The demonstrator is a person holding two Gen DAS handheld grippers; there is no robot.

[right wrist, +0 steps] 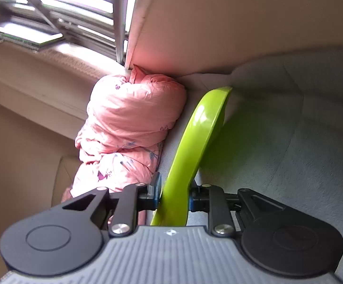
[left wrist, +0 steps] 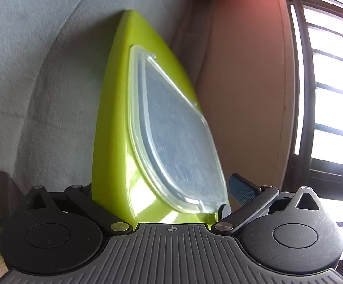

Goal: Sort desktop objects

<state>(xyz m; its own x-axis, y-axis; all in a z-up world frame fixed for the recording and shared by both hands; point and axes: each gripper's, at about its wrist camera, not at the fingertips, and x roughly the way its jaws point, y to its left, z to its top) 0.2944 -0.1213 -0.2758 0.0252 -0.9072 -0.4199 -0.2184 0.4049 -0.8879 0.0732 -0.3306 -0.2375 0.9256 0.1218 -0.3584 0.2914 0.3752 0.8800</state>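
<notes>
My right hand-held gripper (right wrist: 172, 195) is clamped on the thin rim of the lime-green plastic tray (right wrist: 190, 146), my left hand-held gripper (left wrist: 162, 201) straddling it edge-up above the grey cushion (right wrist: 301, 130); it looks light, stiff and glossy-slick, so rim grips suit.

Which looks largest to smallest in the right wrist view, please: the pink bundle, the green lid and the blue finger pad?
1. Pink bundle, largest as seen.
2. Green lid, seen edge-on and nearer the camera, so its rank against the bundle is unsure.
3. Blue finger pad, clearly smallest.
</notes>
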